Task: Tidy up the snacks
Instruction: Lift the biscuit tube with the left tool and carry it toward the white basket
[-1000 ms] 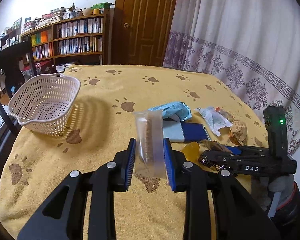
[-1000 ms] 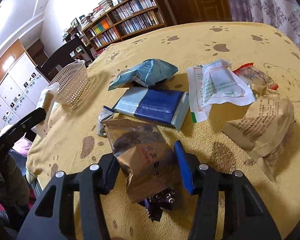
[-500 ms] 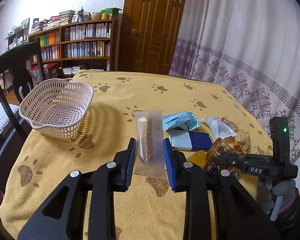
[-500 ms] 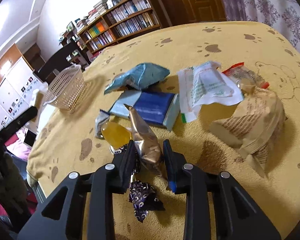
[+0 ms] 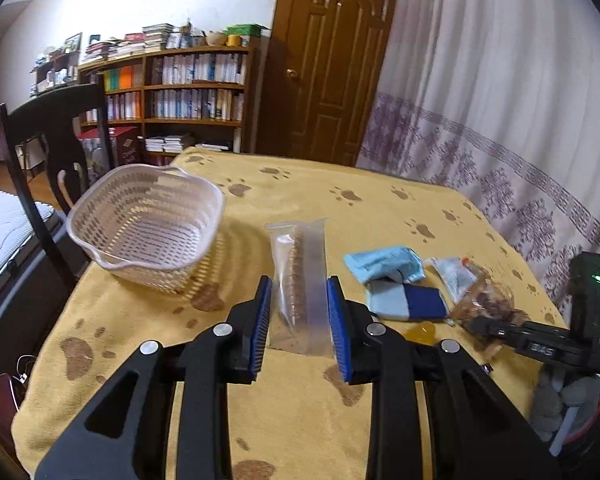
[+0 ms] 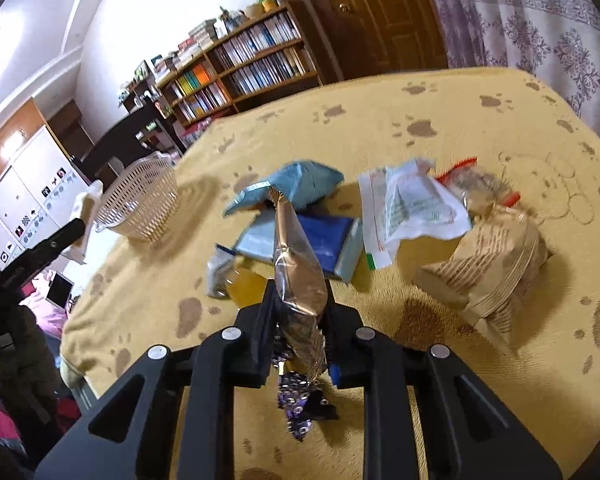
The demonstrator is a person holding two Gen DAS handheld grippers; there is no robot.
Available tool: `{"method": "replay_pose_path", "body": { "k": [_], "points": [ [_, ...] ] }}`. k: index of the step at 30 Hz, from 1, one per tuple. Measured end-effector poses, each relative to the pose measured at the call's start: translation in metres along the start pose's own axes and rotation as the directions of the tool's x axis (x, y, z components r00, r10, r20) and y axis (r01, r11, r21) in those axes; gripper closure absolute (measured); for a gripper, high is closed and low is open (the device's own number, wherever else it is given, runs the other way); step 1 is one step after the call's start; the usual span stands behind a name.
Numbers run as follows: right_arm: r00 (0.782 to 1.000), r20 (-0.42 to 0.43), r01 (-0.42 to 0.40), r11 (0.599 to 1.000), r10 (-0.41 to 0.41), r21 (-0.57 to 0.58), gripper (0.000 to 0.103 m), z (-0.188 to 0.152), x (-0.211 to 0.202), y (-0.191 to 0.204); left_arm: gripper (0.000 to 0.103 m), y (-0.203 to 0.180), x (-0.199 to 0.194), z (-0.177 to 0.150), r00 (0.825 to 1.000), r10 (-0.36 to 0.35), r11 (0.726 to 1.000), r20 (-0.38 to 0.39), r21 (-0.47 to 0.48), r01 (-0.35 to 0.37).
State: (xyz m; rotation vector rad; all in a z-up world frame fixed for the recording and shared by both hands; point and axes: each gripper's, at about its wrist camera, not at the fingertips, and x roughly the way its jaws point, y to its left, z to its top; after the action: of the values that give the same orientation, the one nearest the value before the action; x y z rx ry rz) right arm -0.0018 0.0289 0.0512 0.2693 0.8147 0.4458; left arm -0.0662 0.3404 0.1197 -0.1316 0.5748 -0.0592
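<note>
Left gripper [image 5: 299, 312] is clamping its fingers on a clear sleeve of biscuits [image 5: 299, 280], held upright above the counter [image 5: 260, 396]; sleeve's bottom edge is blurring into the cloth. Right gripper [image 6: 299, 312] is pinching a brown foil packet [image 6: 298, 276], fingers nearly together; a purple wrapper [image 6: 294, 408] is hanging below, half hidden, can't tell if it's gripped too. Behind: orange jelly [image 6: 246, 286], blue-white pack [image 6: 304, 246], teal bag [image 6: 296, 186], white pouch [image 6: 412, 208], tan paper bag [image 6: 496, 268]. Basket [image 5: 146, 222] is sitting far left, motion-blurred. Versus a second ago the right fingers are closing from wide apart and lifting the packet edge-up; both cameras are rising
</note>
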Motion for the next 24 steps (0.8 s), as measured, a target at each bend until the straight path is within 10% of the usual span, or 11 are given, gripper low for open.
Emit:
{"method": "replay_pose_path", "body": {
  "k": [21,24],
  "points": [
    [0.998,0.028,-0.050,0.998,0.051,-0.038,0.083,-0.002,-0.016,0.028,0.075,0.105,0.036,0.058,0.982,0.189,0.971,0.029,-0.153,-0.182],
    [0.998,0.024,-0.053,0.998,0.054,-0.036,0.083,-0.004,-0.015,0.030,0.062,0.116,0.051,0.058,0.980,0.198,0.963,0.010,-0.187,-0.193]
  ]
}}
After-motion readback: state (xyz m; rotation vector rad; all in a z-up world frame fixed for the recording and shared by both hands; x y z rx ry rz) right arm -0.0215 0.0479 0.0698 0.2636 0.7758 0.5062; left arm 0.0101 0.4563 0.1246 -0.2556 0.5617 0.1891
